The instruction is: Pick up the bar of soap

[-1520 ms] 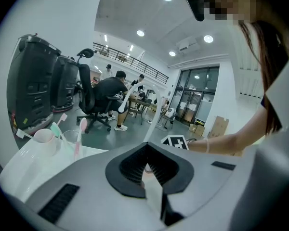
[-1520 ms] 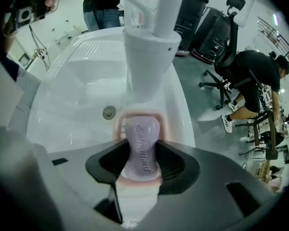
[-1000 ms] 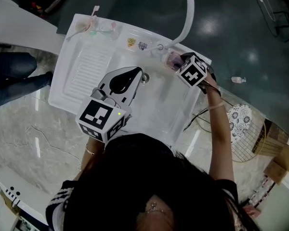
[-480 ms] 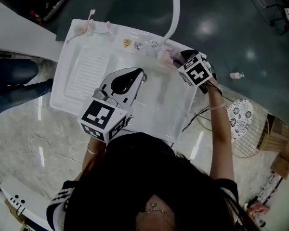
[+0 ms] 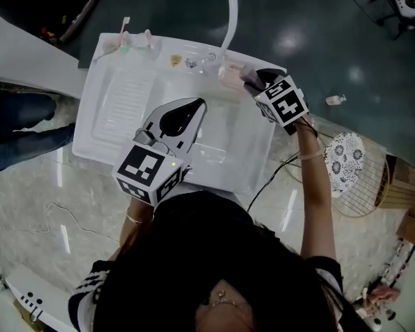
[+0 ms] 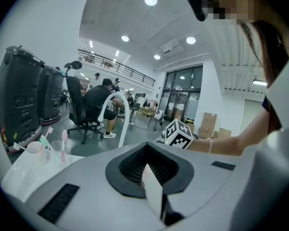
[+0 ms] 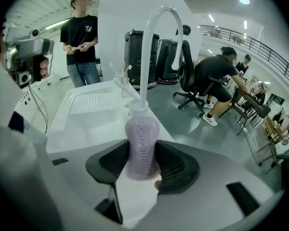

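The bar of soap [image 7: 142,148] is pale purple with a stamped word on it, and it stands on end between the jaws of my right gripper [image 7: 143,165], which is shut on it. In the head view the right gripper [image 5: 254,80] holds the soap [image 5: 246,73] at the back right corner of the white sink [image 5: 124,95], next to the faucet base. My left gripper [image 5: 199,106] hovers over the middle of the basin. Its dark pads meet with nothing between them in the left gripper view [image 6: 145,150].
A white curved faucet [image 5: 229,19] rises at the sink's back edge. Cups with toothbrushes [image 5: 128,41] stand at the back left corner. A ribbed drainboard [image 5: 121,95] forms the sink's left half. A wire rack [image 5: 360,185] lies to the right, and people stand and sit around.
The head view has drifted, so the sink sits higher in the picture. The right gripper stays shut on the soap by the faucet. The left gripper has barely moved.
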Demonstrator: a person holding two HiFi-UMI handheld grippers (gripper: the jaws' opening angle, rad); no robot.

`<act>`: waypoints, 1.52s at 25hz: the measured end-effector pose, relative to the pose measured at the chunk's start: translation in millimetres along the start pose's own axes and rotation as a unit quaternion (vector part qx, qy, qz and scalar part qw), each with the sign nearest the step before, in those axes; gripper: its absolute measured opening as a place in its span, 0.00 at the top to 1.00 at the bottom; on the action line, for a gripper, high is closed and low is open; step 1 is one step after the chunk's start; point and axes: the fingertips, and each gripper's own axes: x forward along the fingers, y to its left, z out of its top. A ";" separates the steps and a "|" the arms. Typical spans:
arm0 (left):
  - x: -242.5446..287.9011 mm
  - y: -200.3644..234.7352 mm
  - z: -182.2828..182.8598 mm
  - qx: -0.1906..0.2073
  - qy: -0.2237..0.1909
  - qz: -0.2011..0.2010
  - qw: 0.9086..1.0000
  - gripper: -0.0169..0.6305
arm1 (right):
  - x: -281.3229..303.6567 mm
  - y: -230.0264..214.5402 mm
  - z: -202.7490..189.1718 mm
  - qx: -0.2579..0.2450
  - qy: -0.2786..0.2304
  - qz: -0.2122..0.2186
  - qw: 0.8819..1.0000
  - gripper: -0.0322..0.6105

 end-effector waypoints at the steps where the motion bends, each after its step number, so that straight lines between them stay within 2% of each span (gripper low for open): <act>1: -2.2 -3.3 -0.4 0.001 -0.001 -0.001 1.000 0.96 | -4.5 2.1 0.1 0.004 -0.007 -0.001 1.000 0.66; 12: -32.4 -42.7 -4.8 0.011 -0.016 -0.007 1.000 0.96 | -46.8 35.1 -2.8 0.010 -0.043 -0.012 0.999 0.66; 23: -47.0 -78.9 -8.8 0.023 -0.024 -0.021 0.999 0.96 | -87.5 60.1 -7.7 0.049 -0.099 -0.009 0.994 0.66; 38: -55.6 -108.1 -5.4 0.042 -0.034 -0.037 0.998 0.96 | -150.1 84.6 0.0 0.110 -0.214 -0.018 0.970 0.66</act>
